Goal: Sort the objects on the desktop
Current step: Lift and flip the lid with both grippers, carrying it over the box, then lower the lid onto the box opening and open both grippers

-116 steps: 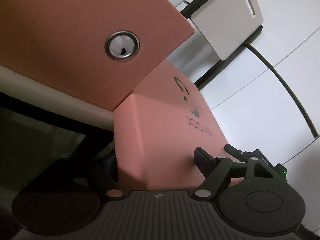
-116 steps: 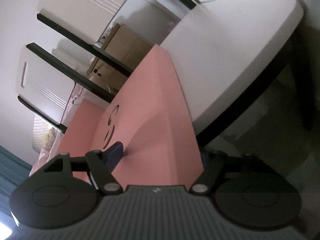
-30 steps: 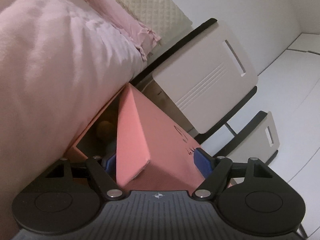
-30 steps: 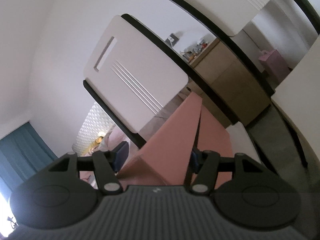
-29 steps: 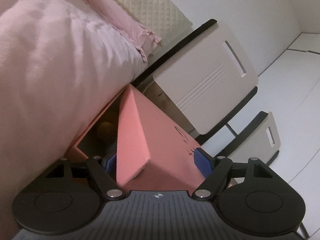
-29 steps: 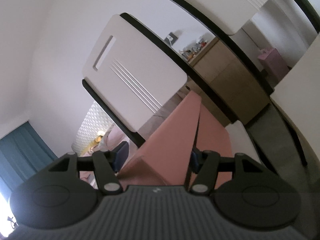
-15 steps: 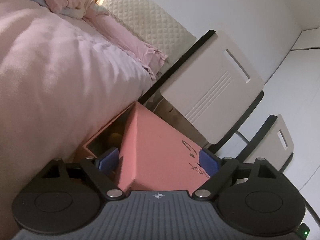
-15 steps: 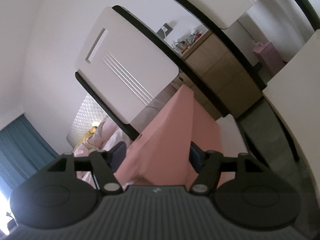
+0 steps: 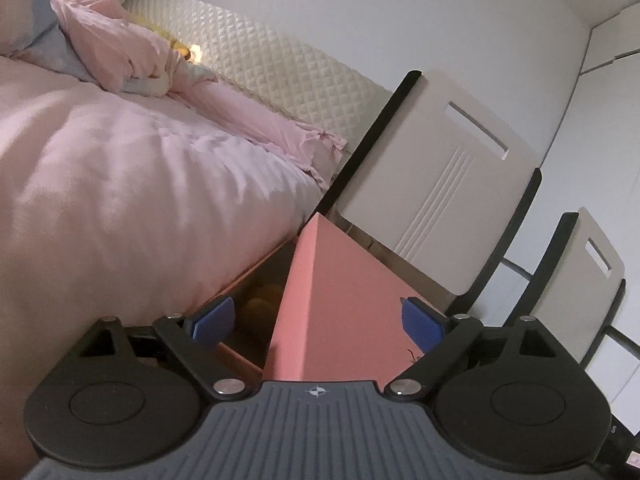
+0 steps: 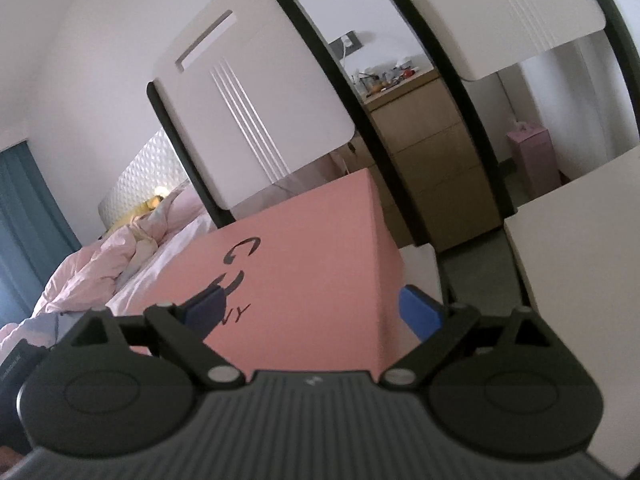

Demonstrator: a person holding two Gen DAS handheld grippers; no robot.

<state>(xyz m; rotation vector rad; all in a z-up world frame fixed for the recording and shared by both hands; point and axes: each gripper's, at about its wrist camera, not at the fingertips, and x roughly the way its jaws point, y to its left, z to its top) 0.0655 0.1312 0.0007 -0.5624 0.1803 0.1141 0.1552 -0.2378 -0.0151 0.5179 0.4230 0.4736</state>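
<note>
Both hand-held grippers letting go of the pink box.

Left hand-held gripper: jaws opening, blue pads now clear of the box, which they were clamping a second ago. Right hand-held gripper: same, jaws opening, box between them but pads apart from it. Reads as box set down, released; what it rests on can't be seen. Box: matte pink cardboard, sharp edges, black print, lid ajar on the left view's side. Behind: slatted white chair backs, soft pink bedding, quilted headboard.
</note>
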